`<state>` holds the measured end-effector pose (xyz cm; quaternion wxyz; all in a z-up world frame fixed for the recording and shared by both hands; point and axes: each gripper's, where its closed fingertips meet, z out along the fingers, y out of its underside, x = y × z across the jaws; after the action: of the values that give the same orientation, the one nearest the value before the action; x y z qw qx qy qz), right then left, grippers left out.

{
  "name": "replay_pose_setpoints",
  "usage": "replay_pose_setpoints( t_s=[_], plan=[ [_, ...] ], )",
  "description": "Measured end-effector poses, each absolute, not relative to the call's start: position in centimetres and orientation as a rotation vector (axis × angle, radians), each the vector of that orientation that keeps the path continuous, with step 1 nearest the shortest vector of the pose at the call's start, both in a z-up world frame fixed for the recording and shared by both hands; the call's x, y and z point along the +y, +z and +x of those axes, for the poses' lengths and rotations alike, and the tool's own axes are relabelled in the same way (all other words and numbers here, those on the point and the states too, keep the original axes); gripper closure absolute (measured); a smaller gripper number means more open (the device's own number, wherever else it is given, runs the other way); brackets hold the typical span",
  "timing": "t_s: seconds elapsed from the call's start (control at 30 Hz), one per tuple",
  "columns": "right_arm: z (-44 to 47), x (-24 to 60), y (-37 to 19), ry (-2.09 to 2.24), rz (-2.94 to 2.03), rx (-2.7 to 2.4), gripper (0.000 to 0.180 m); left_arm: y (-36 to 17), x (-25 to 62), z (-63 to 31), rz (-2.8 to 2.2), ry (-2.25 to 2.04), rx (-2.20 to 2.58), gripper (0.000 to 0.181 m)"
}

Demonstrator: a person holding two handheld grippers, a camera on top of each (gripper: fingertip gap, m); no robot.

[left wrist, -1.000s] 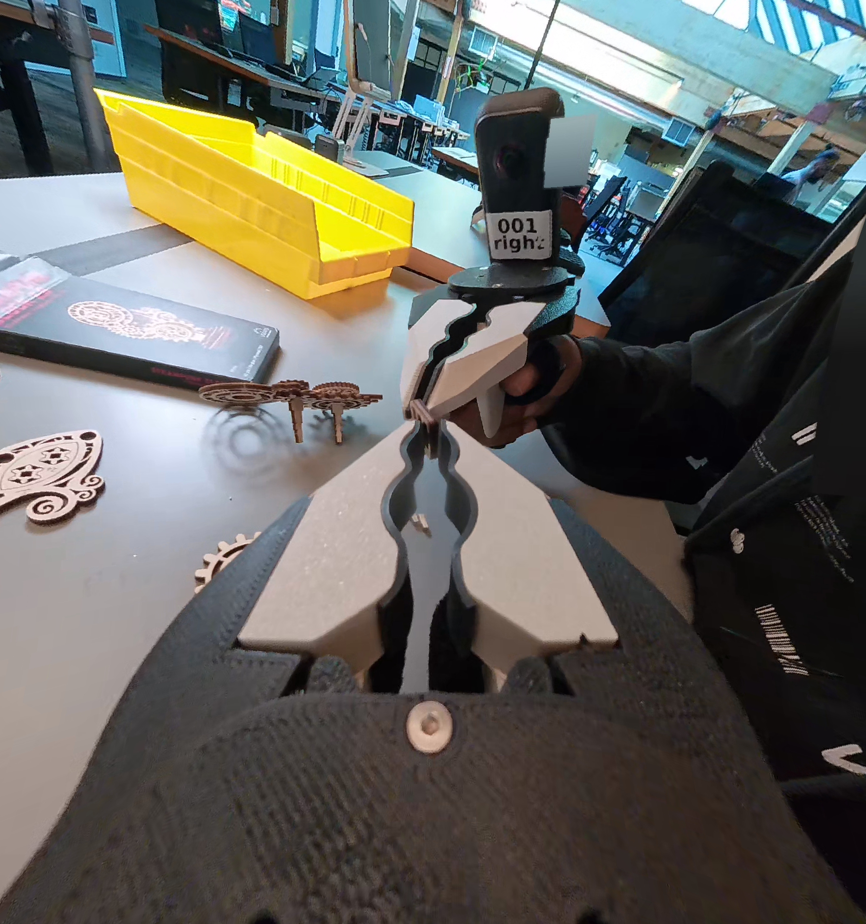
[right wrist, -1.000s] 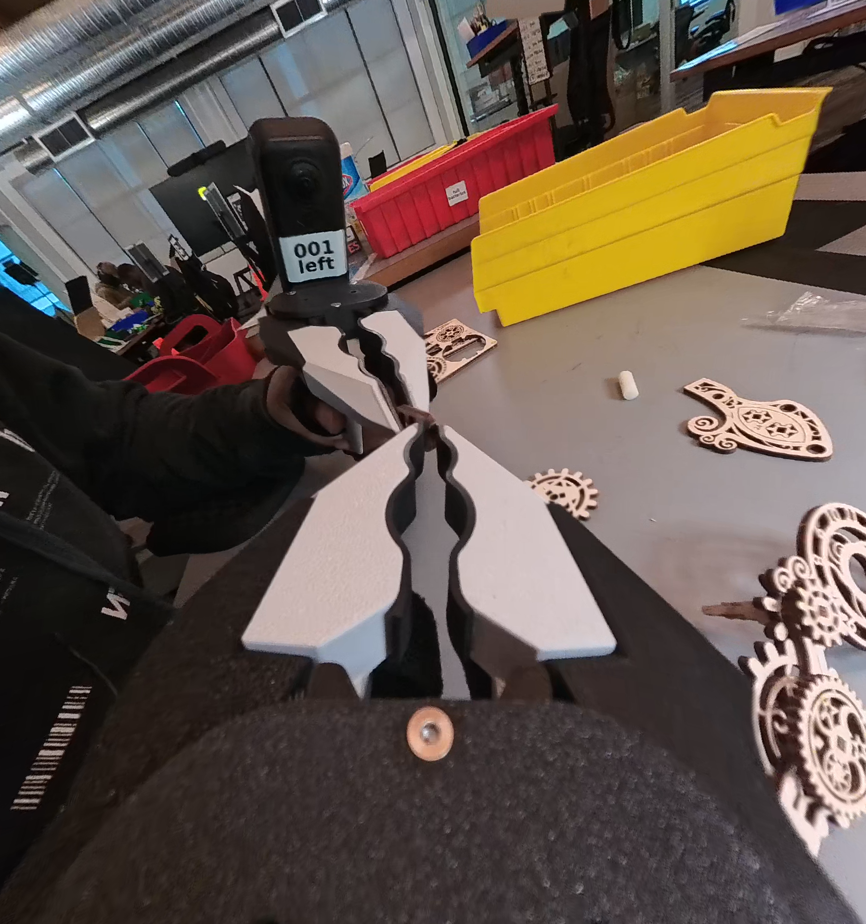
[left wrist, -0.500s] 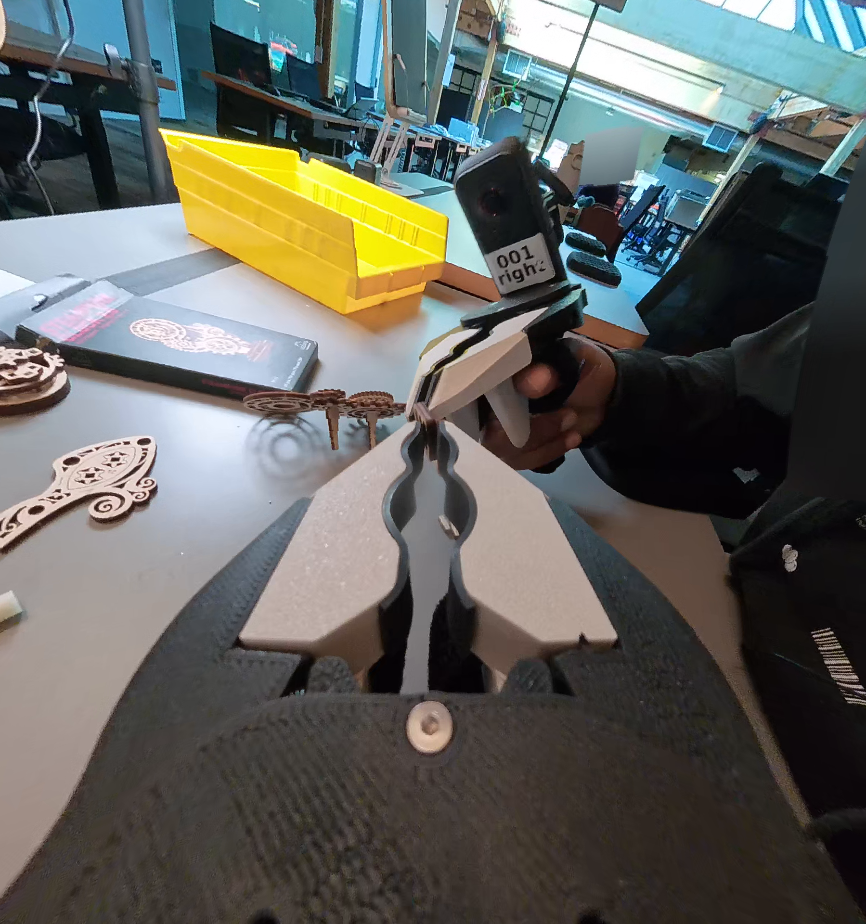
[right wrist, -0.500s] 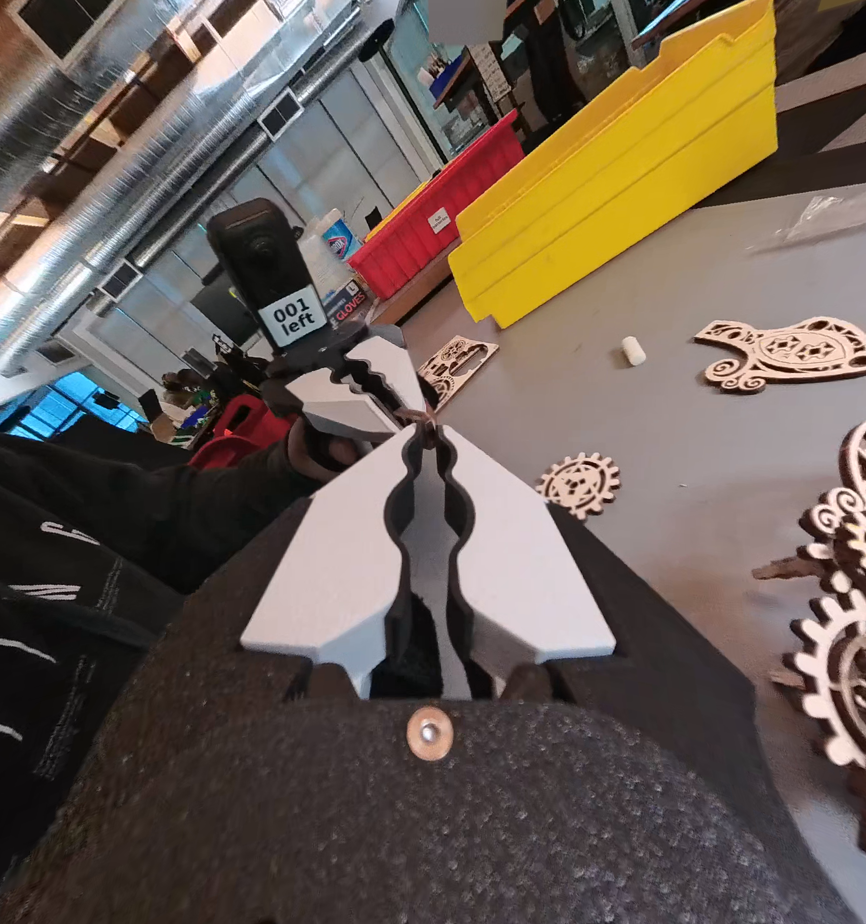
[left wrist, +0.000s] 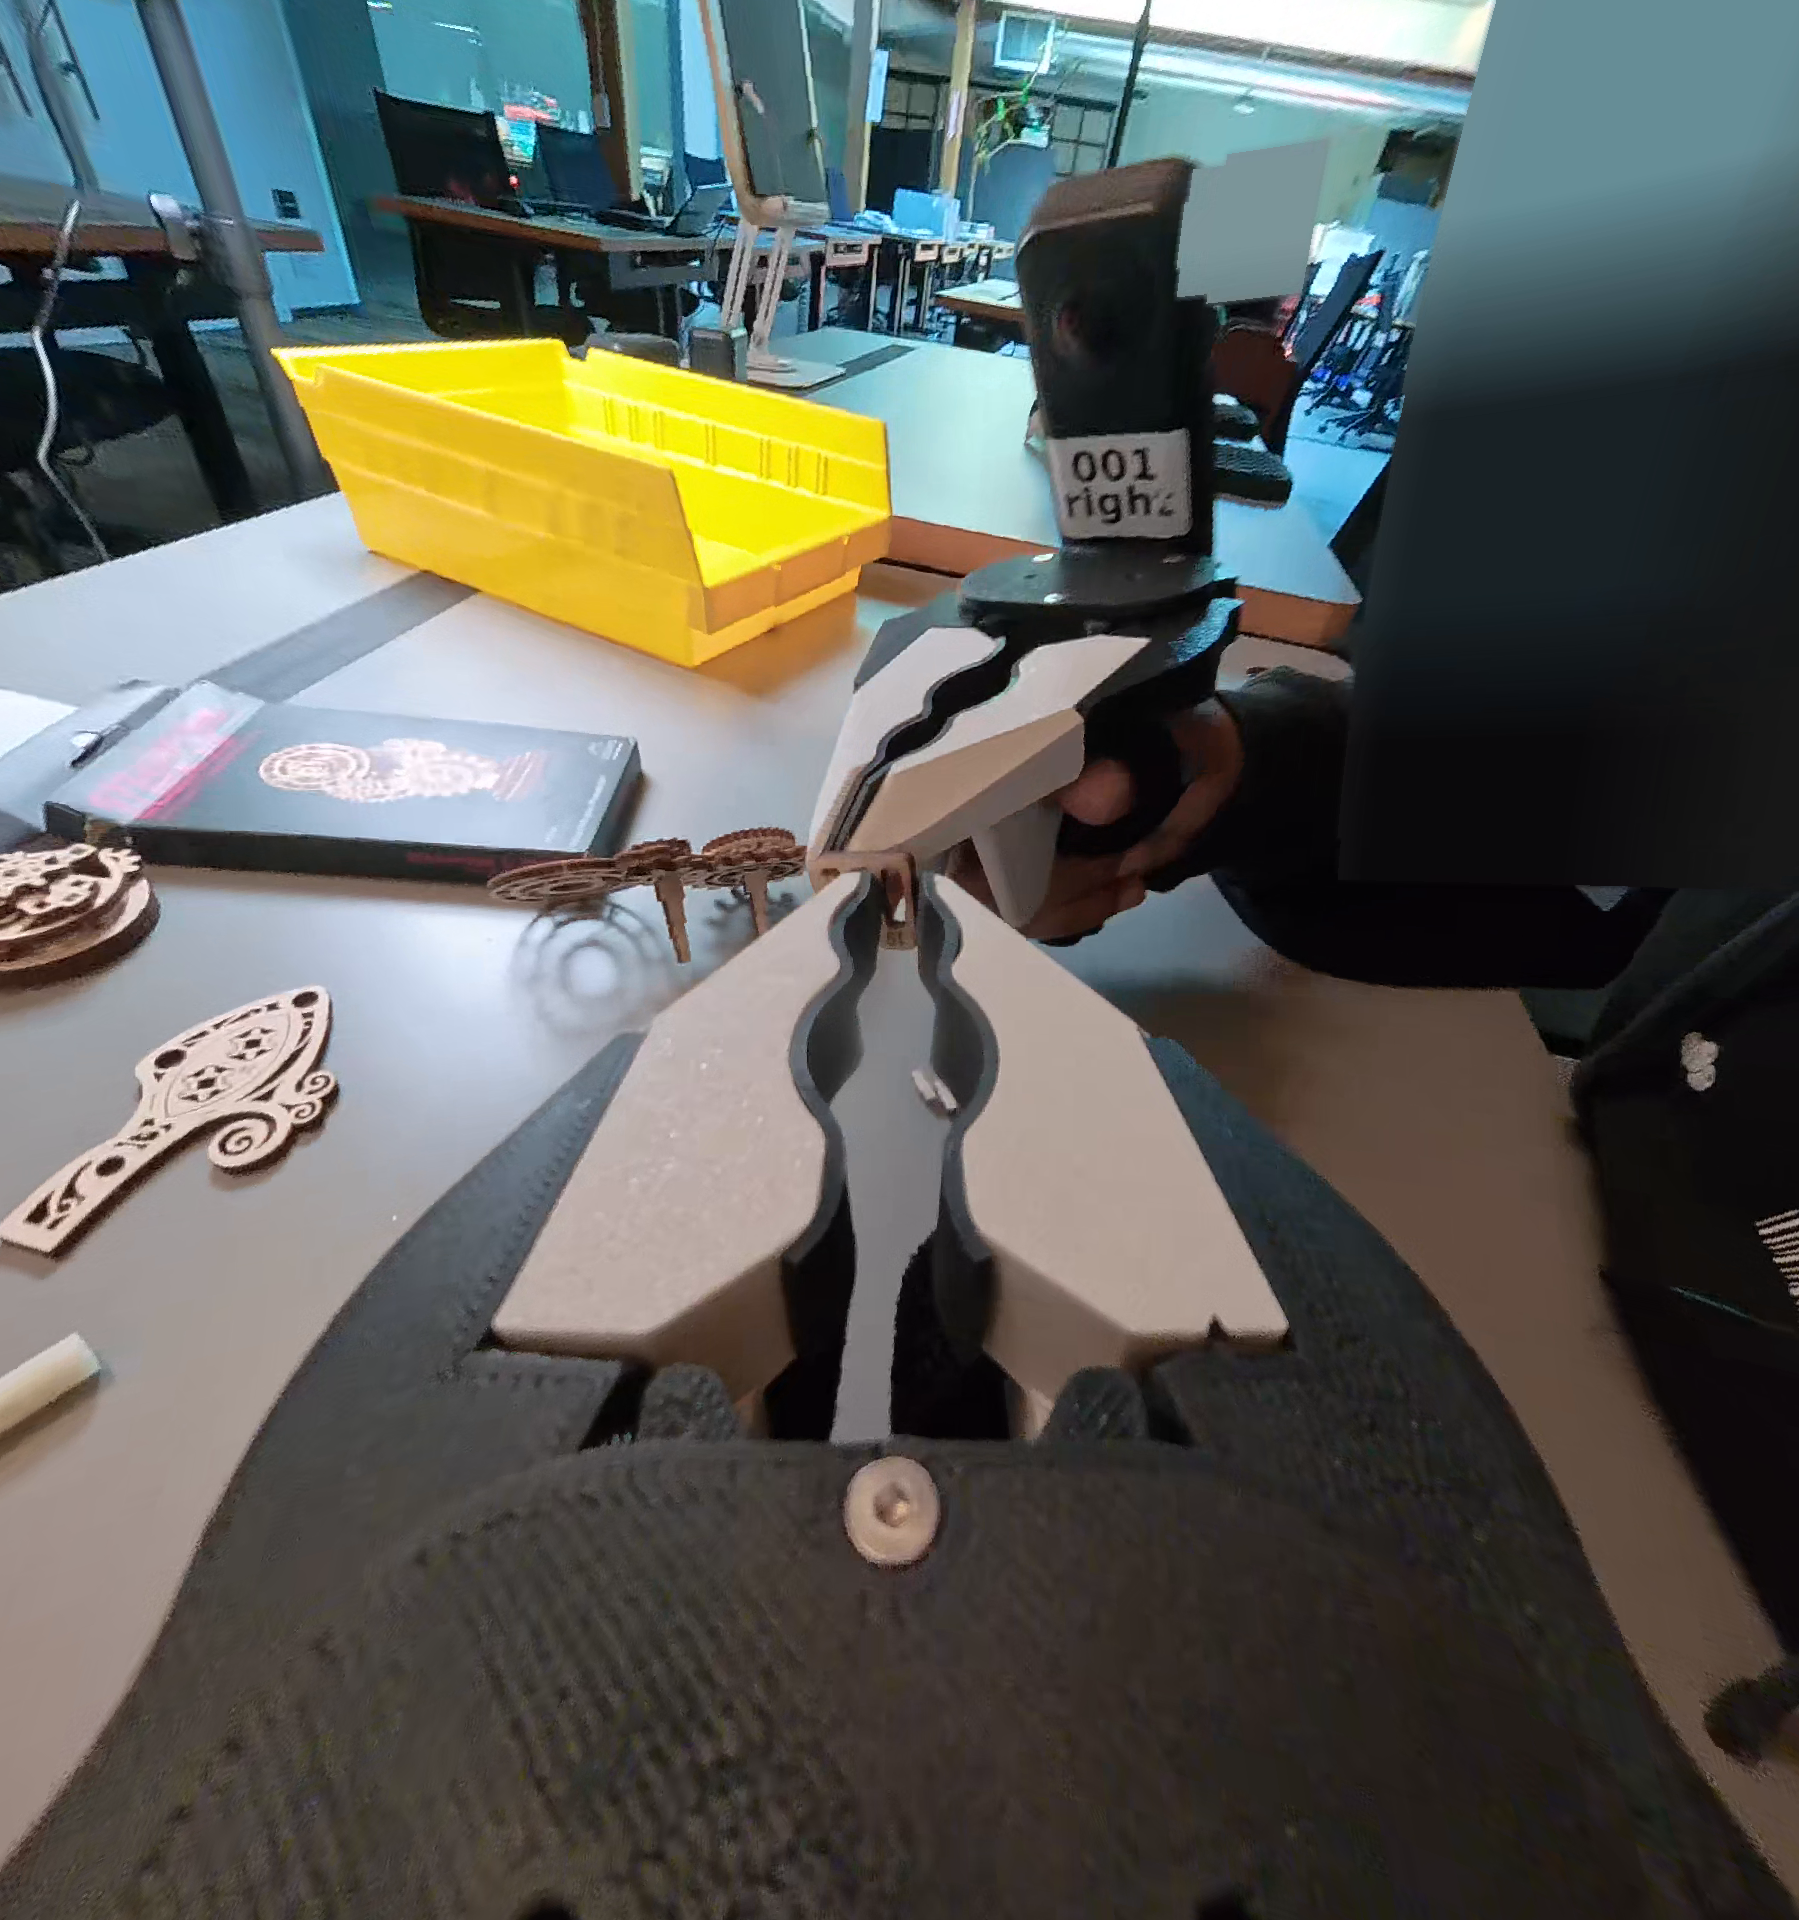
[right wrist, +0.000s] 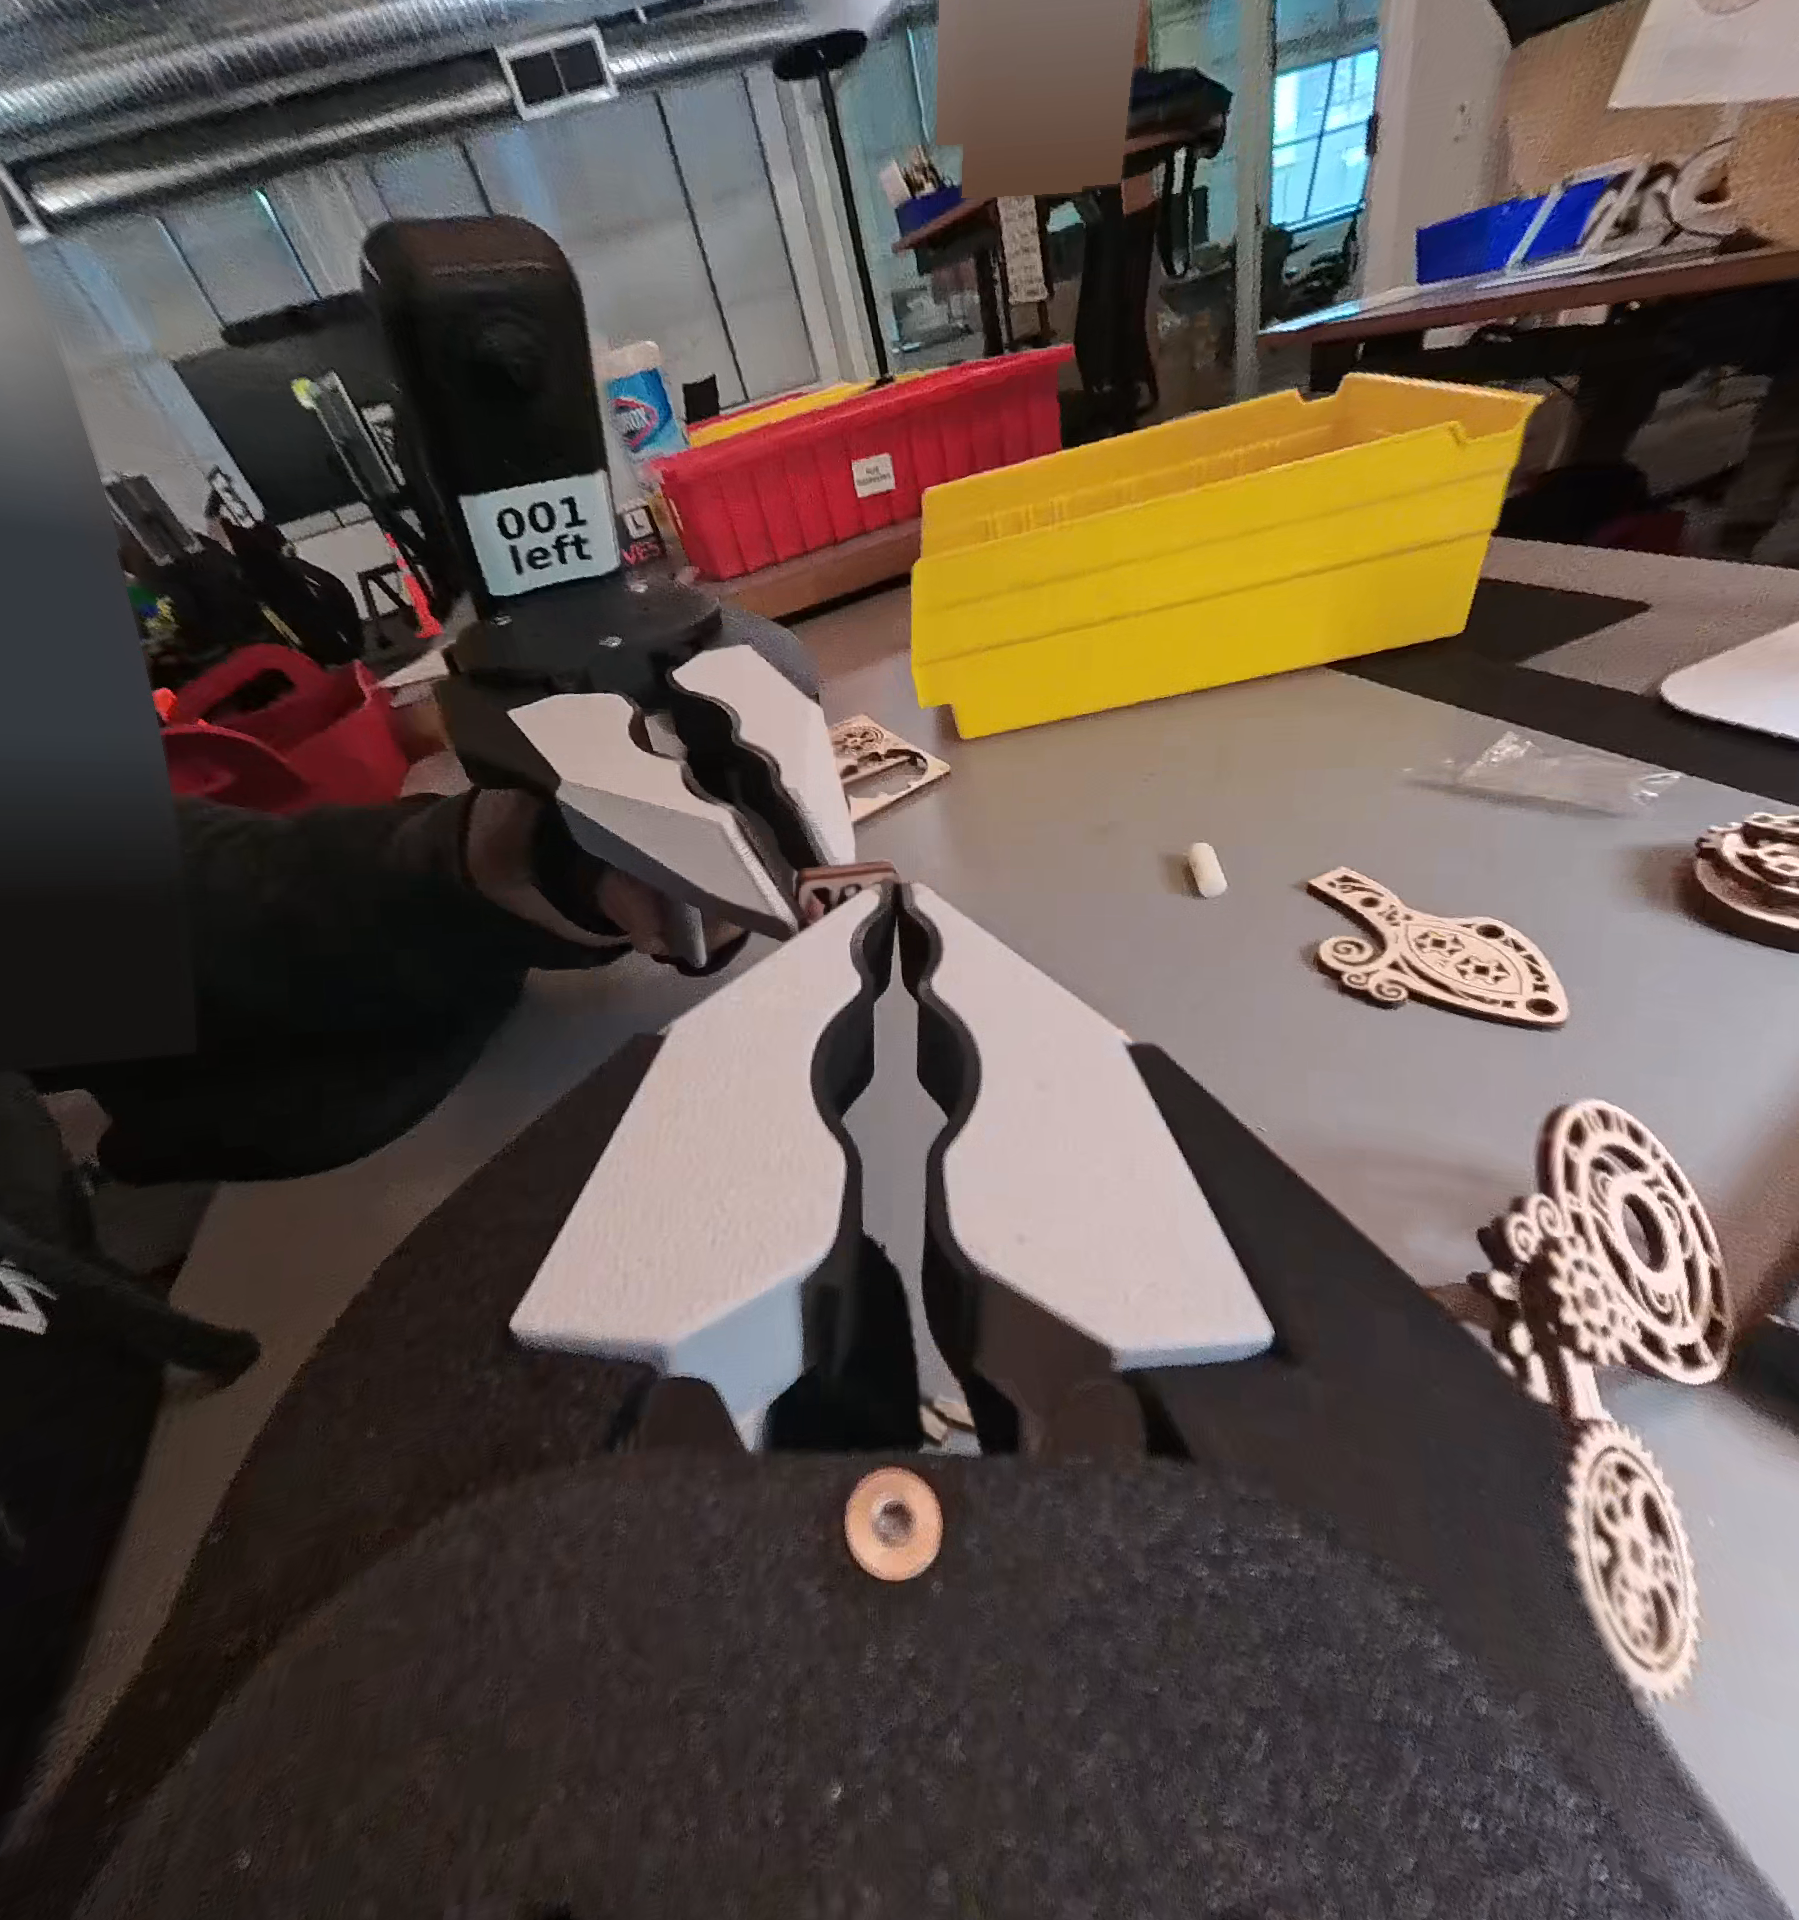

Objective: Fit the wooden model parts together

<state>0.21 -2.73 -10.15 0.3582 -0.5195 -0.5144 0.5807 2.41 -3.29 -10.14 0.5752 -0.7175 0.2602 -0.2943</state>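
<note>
My left gripper (left wrist: 890, 902) and right gripper (right wrist: 895, 902) meet tip to tip above the grey table (left wrist: 438, 1039). The left one is shut on a small wooden part (left wrist: 900, 909) with a hole, which also shows in the right wrist view (right wrist: 843, 883). The right gripper (left wrist: 835, 858) comes in from the upper right in the left wrist view. It is shut, with a thin wooden tab at its tips touching the left one's part. The left gripper (right wrist: 801, 909) comes in from the left in the right wrist view. A wooden gear assembly (left wrist: 656, 873) stands on pegs beyond them and also shows in the right wrist view (right wrist: 1601, 1299).
An ornate flat wooden piece (left wrist: 188, 1101), a round wooden assembly (left wrist: 33, 904), a black box (left wrist: 355, 790), a white cylinder (left wrist: 12, 1392) and a yellow bin (left wrist: 583, 488) lie on the table. A tiny chip (left wrist: 934, 1091) lies under my left fingers. A wooden sheet (right wrist: 879, 753) and plastic bag (right wrist: 1539, 774) lie farther off. My left and right fingertips are right by each other.
Both grippers stayed shut and tip to tip while turning and shifting together. The small wooden part now shows more plainly between the tips. Nothing on the table moved.
</note>
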Motion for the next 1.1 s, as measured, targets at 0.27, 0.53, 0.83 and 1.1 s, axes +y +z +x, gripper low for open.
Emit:
replay_pose_setpoints(
  t_s=[0.27, 0.53, 0.83, 1.1],
  plan=[
    [1.3, -3.9, -9.2, 1.710, -1.172, -1.415, 0.165, -9.0, -5.5, 3.7, -1.597, -0.954, 0.675, 0.175],
    [2.5, -6.2, -9.0, 1.777, -1.044, -1.514, 0.175, -9.2, -7.1, 4.6, -1.581, -0.950, 0.836, 0.175],
    [2.7, -7.0, -9.4, 1.785, -1.033, -1.527, 0.180, -9.6, -7.7, 4.5, -1.584, -0.897, 0.915, 0.176],
    [1.9, -6.2, -9.1, 1.762, -1.144, -1.422, 0.180, -9.0, -7.0, 3.5, -1.550, -0.900, 0.829, 0.176]
  ],
)
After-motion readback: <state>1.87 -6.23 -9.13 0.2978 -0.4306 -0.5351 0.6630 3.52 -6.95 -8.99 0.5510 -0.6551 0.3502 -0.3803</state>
